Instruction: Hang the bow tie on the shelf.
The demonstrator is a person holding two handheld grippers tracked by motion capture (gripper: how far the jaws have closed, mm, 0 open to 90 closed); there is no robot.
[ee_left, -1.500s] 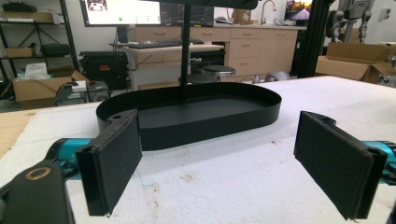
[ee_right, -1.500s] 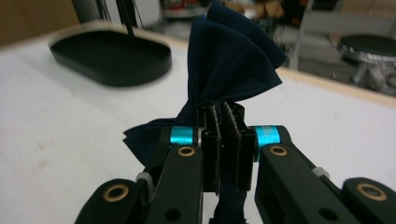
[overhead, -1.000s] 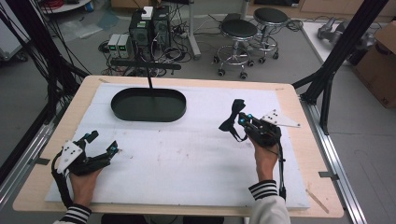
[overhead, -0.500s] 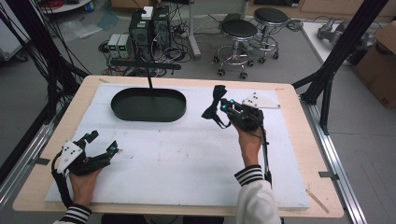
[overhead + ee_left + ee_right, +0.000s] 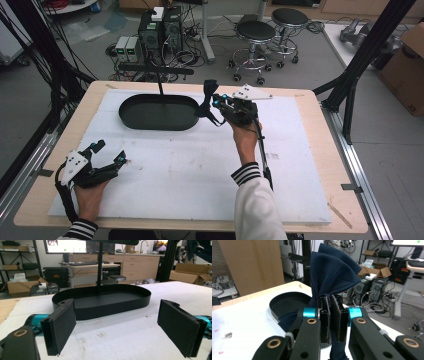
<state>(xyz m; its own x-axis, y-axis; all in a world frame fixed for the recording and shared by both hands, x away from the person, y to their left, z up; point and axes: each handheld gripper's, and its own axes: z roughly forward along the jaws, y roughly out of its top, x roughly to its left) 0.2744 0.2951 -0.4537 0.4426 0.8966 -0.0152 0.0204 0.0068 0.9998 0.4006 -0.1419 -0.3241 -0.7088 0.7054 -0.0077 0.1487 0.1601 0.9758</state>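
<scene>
A dark navy bow tie (image 5: 207, 100) (image 5: 332, 272) hangs pinched at its knot between the pads of my right gripper (image 5: 216, 104) (image 5: 331, 317), which is shut on it. It is held just right of the black oval tray (image 5: 159, 112) (image 5: 287, 303), above the white mat. The tray (image 5: 105, 302) looks empty and a black post rises behind it. My left gripper (image 5: 109, 152) (image 5: 117, 331) rests at the near left of the table, jaws wide open with nothing between them, facing the tray.
A white foam mat (image 5: 190, 165) covers most of the wooden table (image 5: 310, 107). Black frame struts (image 5: 360, 65) stand at the right and left. Stools (image 5: 256, 35) and computer boxes (image 5: 160, 32) sit on the floor behind the table.
My right gripper has carried the bow tie leftward and away from me, from the table's right part to just beside the tray. The left gripper has stayed still.
</scene>
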